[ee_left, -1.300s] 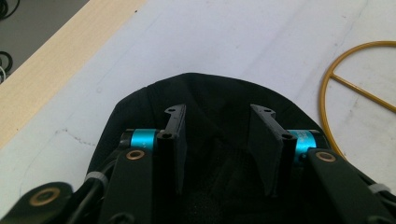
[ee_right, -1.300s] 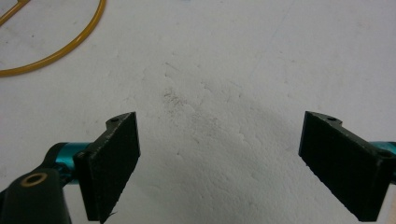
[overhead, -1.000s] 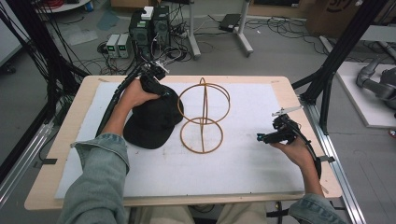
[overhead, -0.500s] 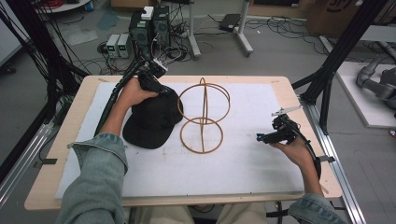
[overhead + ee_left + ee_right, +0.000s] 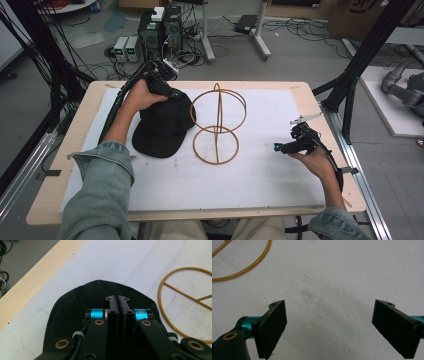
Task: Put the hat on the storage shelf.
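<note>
A black cap (image 5: pixel 162 127) lies on the white mat, brim toward the person. My left gripper (image 5: pixel 172 92) rests on the far side of its crown. In the left gripper view its jaws (image 5: pixel 117 298) stand pressed together on the cap's (image 5: pixel 75 305) dark fabric. A gold wire stand (image 5: pixel 218 125), two rings joined by an upright hoop, sits just right of the cap, with one ring (image 5: pixel 185 300) showing beside the left gripper. My right gripper (image 5: pixel 279 147) hovers low over the mat at the right, jaws wide open (image 5: pixel 329 305) with nothing between them.
The white mat (image 5: pixel 225 190) covers a wooden table (image 5: pixel 65 200). The stand's ring (image 5: pixel 242 270) lies ahead-left of my right gripper. Black frame posts flank the table, and boxes and cables sit on the floor beyond its far edge.
</note>
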`<control>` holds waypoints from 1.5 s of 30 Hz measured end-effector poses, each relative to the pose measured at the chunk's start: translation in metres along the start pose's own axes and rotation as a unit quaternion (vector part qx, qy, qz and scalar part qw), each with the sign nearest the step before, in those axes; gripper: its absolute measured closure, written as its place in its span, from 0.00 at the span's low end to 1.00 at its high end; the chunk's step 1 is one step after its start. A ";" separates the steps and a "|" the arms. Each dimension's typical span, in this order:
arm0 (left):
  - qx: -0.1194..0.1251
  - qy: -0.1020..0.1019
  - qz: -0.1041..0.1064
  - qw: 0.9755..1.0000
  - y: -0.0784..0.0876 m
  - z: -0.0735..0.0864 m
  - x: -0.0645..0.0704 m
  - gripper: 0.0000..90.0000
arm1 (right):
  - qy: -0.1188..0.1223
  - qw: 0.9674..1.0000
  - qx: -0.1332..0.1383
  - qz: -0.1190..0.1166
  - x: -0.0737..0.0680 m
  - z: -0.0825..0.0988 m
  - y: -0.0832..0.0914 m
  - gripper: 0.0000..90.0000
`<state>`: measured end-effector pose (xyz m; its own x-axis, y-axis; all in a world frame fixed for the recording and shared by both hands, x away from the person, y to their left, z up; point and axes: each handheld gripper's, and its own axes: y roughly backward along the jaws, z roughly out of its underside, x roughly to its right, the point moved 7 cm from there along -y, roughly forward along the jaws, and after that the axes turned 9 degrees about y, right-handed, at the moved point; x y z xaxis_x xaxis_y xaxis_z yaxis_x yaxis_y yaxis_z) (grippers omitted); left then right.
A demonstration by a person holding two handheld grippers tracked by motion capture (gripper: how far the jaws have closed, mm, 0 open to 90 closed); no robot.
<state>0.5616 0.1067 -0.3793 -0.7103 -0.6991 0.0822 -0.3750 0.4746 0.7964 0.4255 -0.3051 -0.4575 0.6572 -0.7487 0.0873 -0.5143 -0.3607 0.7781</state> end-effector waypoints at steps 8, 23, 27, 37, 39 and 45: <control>0.006 -0.010 0.003 1.000 0.019 -0.006 0.001 0.96 | 0.000 1.000 0.002 -0.001 0.000 -0.001 0.000 0.14; 0.032 -0.037 0.017 0.999 0.061 -0.007 -0.003 0.96 | -0.001 1.000 0.004 -0.002 -0.001 -0.003 0.001 0.14; 0.040 -0.038 0.021 0.998 0.071 -0.006 -0.005 0.96 | 0.002 1.000 0.005 -0.003 -0.001 -0.004 0.000 0.14; 0.065 -0.057 0.030 0.996 0.107 -0.007 -0.003 0.96 | 0.004 1.000 0.004 -0.004 -0.003 -0.006 -0.001 0.14; 0.063 -0.062 0.033 0.996 0.112 -0.007 -0.002 0.96 | 0.006 1.000 0.005 -0.004 -0.003 -0.008 -0.002 0.14; 0.074 -0.079 0.052 0.993 0.131 -0.011 0.008 0.96 | 0.008 1.000 0.008 -0.006 -0.004 -0.009 -0.001 0.14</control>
<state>0.5135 0.1574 -0.2679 -0.8304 -0.5546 0.0543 -0.3700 0.6216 0.6904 0.4287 -0.2968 -0.4528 0.6712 -0.7360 0.0881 -0.5153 -0.3779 0.7692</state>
